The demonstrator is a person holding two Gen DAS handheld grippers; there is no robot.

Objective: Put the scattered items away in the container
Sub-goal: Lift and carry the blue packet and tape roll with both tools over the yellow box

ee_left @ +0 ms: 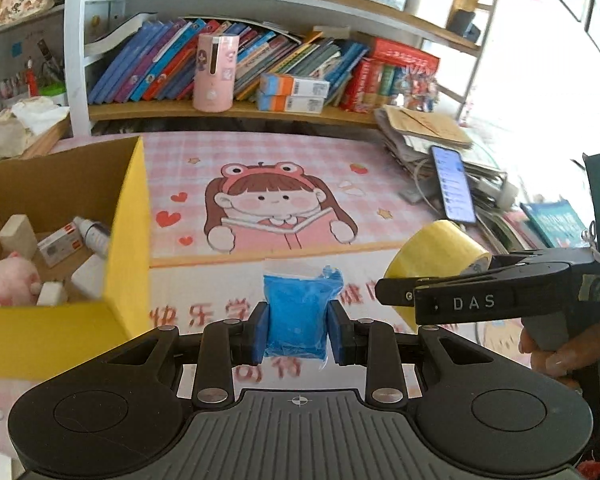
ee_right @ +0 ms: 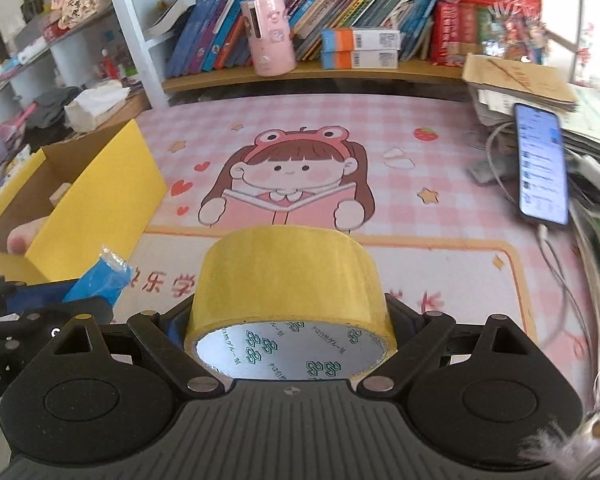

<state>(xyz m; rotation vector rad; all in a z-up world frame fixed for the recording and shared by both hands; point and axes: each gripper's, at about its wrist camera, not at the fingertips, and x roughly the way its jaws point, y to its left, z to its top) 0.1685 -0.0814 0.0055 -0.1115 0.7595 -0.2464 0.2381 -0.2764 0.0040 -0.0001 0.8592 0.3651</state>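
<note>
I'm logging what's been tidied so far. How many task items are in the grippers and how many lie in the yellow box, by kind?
Held, blue packet: 1
Held, yellow tape roll: 1
In yellow box, visible:
Pink plush: 1
White bottle: 1
Small carton: 1
Pale blocks: 3
Total: 8

My right gripper (ee_right: pixel 290 316) clamps the yellow tape roll (ee_right: pixel 288 280) above the pink desk mat (ee_right: pixel 440 208), with the yellow box (ee_right: pixel 100 200) at its left edge and the blue packet (ee_right: pixel 100 280) just beside me.

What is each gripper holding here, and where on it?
Left gripper: blue packet, pinched across its lower sides. Right gripper: yellow tape roll, clamped across its outer wall.
</note>
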